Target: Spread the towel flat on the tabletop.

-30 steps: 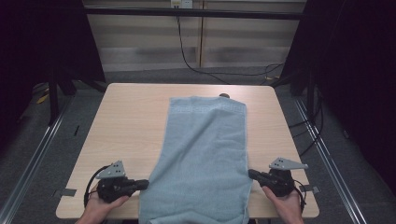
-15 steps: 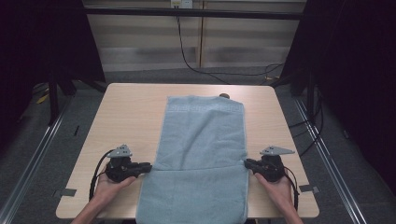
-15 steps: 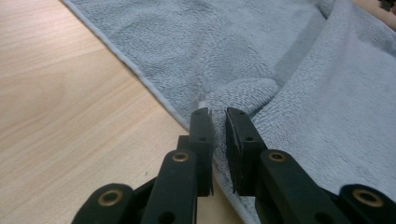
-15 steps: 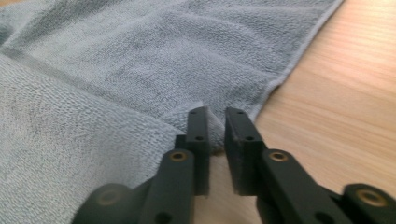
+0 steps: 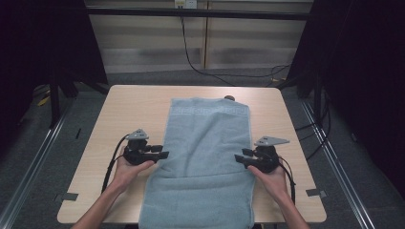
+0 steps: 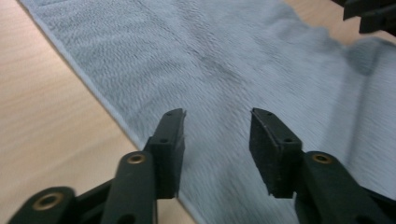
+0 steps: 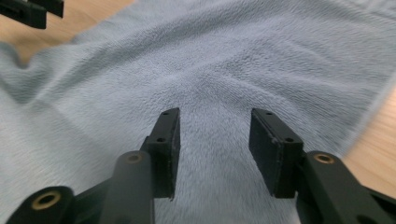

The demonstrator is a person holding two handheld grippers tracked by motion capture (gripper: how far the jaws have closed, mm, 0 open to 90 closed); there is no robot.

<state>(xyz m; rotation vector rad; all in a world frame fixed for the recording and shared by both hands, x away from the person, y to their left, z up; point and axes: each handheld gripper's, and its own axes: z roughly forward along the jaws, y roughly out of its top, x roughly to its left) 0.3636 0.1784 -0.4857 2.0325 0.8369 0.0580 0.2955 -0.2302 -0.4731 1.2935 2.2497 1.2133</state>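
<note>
A long light-blue towel (image 5: pixel 205 152) lies lengthwise down the middle of the wooden table (image 5: pixel 119 114), its near end hanging over the front edge. My left gripper (image 5: pixel 163 155) sits at the towel's left edge, about halfway along, jaws open and pointing inward. In the left gripper view the towel (image 6: pixel 243 70) lies under and beyond the open gripper (image 6: pixel 217 140), with nothing between the jaws. My right gripper (image 5: pixel 237 159) stands at the towel's right edge, also open and pointing inward. The right gripper view has the towel (image 7: pixel 224 60) spread beneath the open gripper (image 7: pixel 215 140).
A small dark object (image 5: pixel 229 98) peeks out at the table's far edge behind the towel. Black cables (image 5: pixel 205 62) run along the floor beyond the table. Bare wood lies left and right of the towel. Dark curtains flank the space.
Both grippers have moved away from the front edge, up along the towel's sides toward its middle. The towel's near part now lies flatter and straighter.
</note>
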